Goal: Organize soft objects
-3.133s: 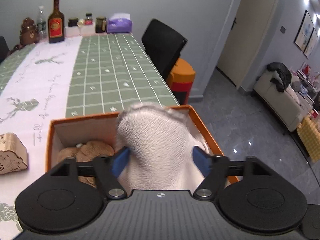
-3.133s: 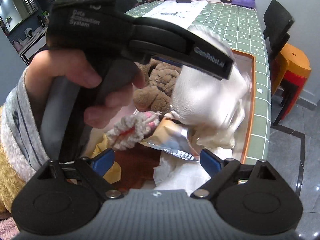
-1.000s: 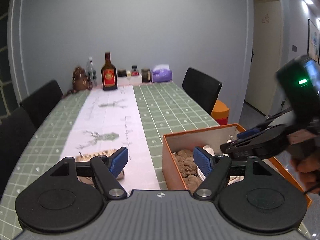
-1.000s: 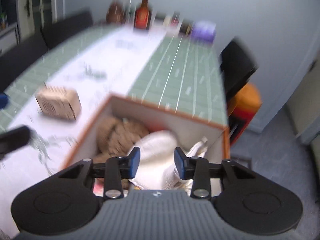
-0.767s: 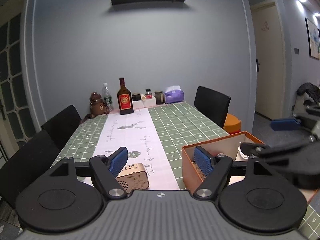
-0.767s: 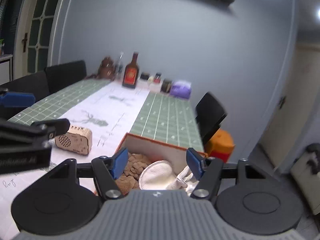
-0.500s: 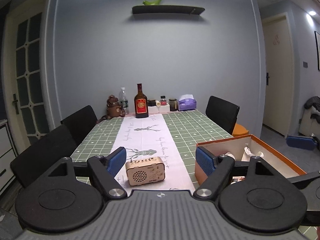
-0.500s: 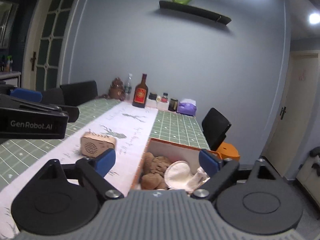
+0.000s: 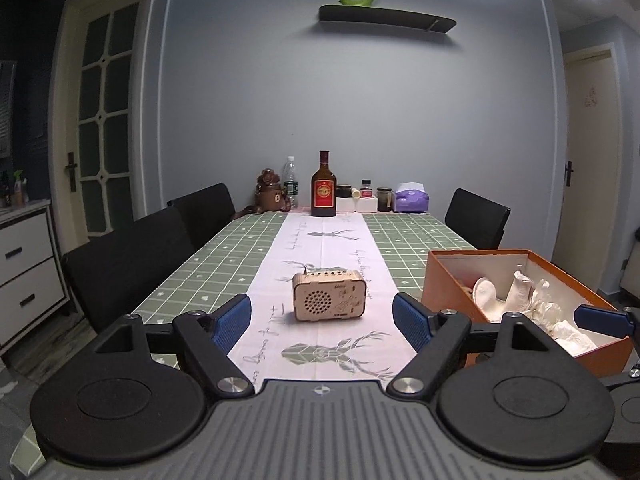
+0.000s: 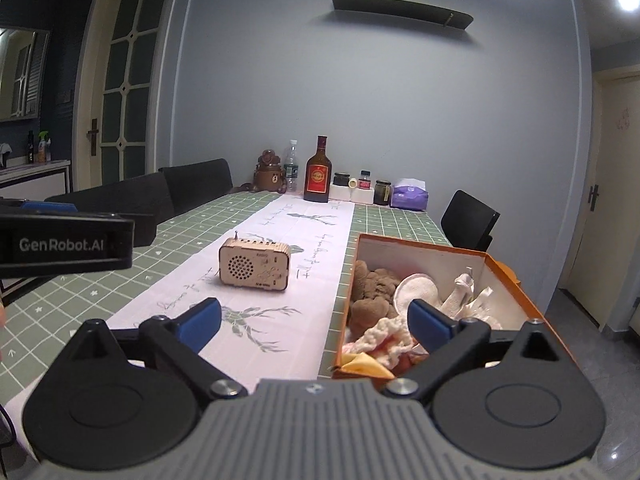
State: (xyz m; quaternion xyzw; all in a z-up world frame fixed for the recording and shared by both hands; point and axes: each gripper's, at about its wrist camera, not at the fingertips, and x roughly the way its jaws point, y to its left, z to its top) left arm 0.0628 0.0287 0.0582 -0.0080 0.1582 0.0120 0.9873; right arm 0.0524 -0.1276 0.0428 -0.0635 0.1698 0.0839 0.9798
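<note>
A: Entry. Left gripper [image 9: 322, 318] has its fingers spread wide with nothing between them. Right gripper [image 10: 314, 322] is likewise released and empty. Both are held above the tabletop [image 9: 224, 268], level, looking down its length.

B: Where are the soft objects?

A: All that I can see lie in the orange box [image 10: 516, 280], ahead and just right of the right gripper's right finger. Brown plush [image 10: 370, 286] lies at the left of the box, a round white pad [image 10: 416, 292] is mid-box, crumpled white cloth [image 10: 464, 292] is to its right, and a knitted pink-white piece [image 10: 384, 336] is nearest the fingers. From the left wrist view the box lies beyond the right finger.

B: Anything loose outside?

A: Only a wooden radio [image 9: 330, 295], ahead between the left fingers; it looks hard, not a task item. I judge the sorting near done.

B: Advice for this step?

A: Scan the tabletop before ending. If tamping the contents, come in from above, fingers parted, and press lightly so the box stays put.
</note>
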